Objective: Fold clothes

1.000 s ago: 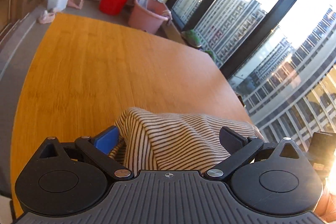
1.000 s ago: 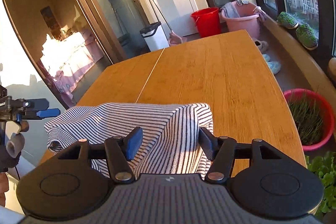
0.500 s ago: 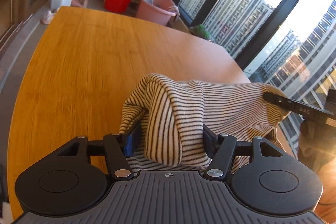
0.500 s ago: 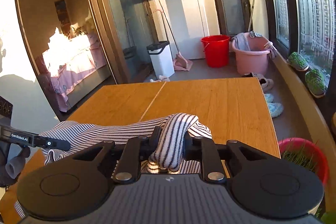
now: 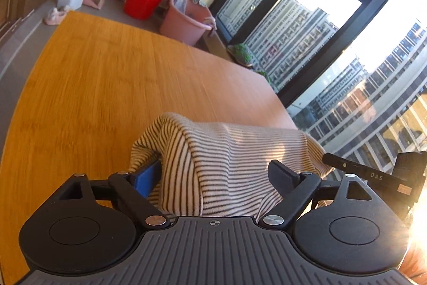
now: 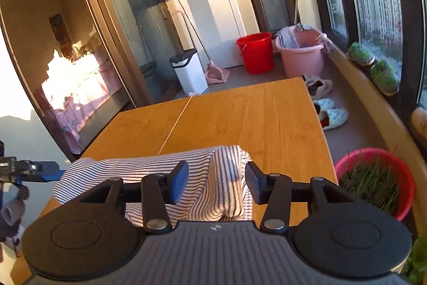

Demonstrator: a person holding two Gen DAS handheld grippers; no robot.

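Note:
A black-and-white striped garment lies bunched on the near end of the wooden table. My left gripper is open, its fingers spread on either side of the cloth's left end. My right gripper is open too, its fingers spread on either side of the garment's right end. The cloth runs between the two grippers. The right gripper's side shows at the right edge of the left wrist view, and the left gripper's blue finger shows at the left edge of the right wrist view.
Past the table's far end stand a white bin, a red bucket and a pink tub. A red planter with grass sits on the floor by the table's right side. Windows line the right wall.
Both grippers were shut on the garment half a second ago and have now opened. The cloth has dropped lower onto the table.

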